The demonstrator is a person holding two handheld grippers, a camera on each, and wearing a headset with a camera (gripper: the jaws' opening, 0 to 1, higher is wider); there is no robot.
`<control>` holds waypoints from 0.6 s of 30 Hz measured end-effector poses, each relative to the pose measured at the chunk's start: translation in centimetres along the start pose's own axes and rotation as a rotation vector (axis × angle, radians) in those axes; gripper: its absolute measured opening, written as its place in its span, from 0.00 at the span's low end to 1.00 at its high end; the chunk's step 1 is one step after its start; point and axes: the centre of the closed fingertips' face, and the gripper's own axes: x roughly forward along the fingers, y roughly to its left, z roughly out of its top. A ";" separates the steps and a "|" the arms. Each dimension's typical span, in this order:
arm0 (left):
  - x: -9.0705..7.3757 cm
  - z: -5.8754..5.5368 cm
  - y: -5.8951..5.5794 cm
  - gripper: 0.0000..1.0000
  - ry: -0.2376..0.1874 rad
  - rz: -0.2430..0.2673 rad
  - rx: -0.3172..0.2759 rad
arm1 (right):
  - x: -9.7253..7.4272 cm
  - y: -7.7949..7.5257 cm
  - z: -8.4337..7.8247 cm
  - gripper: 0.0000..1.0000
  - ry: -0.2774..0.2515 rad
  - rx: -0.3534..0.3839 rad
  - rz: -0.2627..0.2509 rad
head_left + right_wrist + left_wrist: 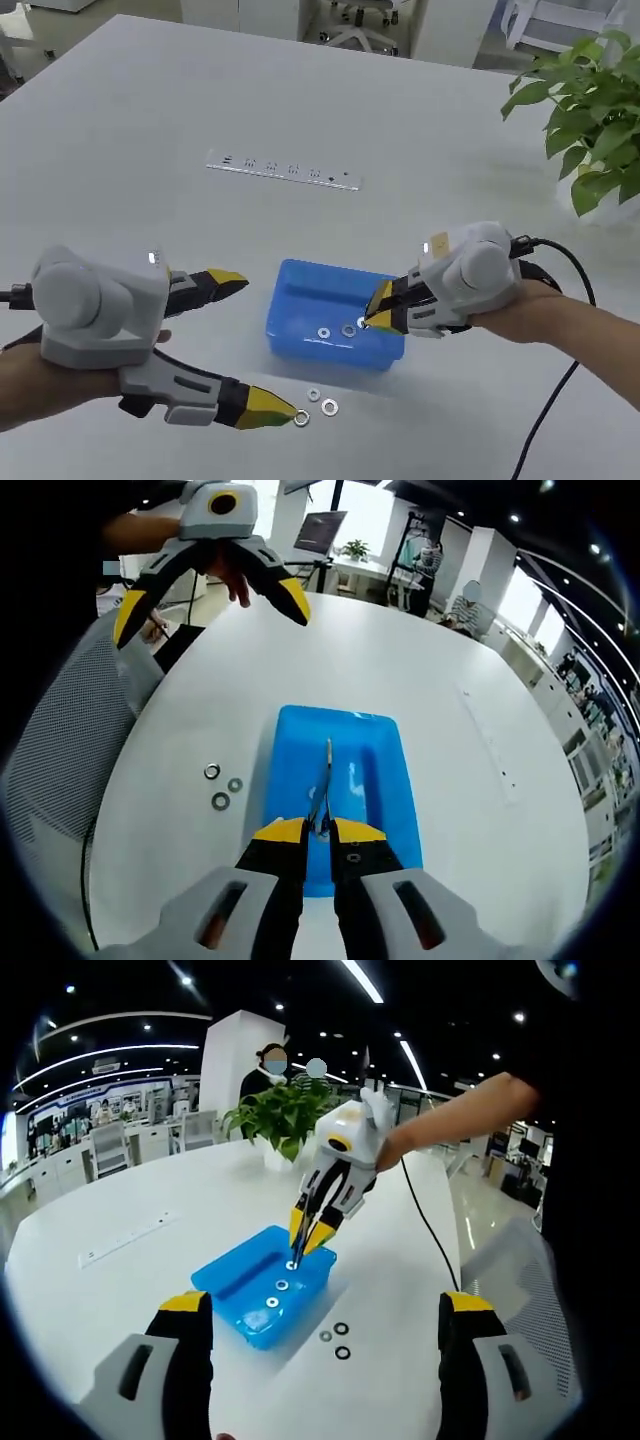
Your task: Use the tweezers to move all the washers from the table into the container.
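**Tweezers (326, 775) over blue container (300, 290)**

At the lower left of the head view, the left gripper (263, 348) has its jaws spread wide and holds nothing. Just beside its lower tip, three washers (316, 396) lie on the table (150, 120), near the container's front edge. Others rest inside the container. To the right, the right gripper (378, 306) is clenched on the tweezers, whose tips reach over the container.

Thin metal tweezers (326, 770) angle tip-down into the shallow blue container (300, 290), which holds small silver washers (323, 332). Three loose washers (330, 406) lie on the table (150, 120) just beside it.
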 end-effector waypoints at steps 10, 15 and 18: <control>0.0 -0.1 0.3 0.99 0.001 0.003 -0.001 | 1.2 0.0 -1.1 0.09 0.010 0.038 0.004; 0.2 -0.1 0.5 0.98 0.002 0.005 0.000 | 1.7 0.3 -1.5 0.09 0.020 0.044 0.016; 0.3 -0.2 0.8 0.98 0.004 0.005 -0.001 | 1.9 0.5 -1.7 0.09 0.026 0.045 0.016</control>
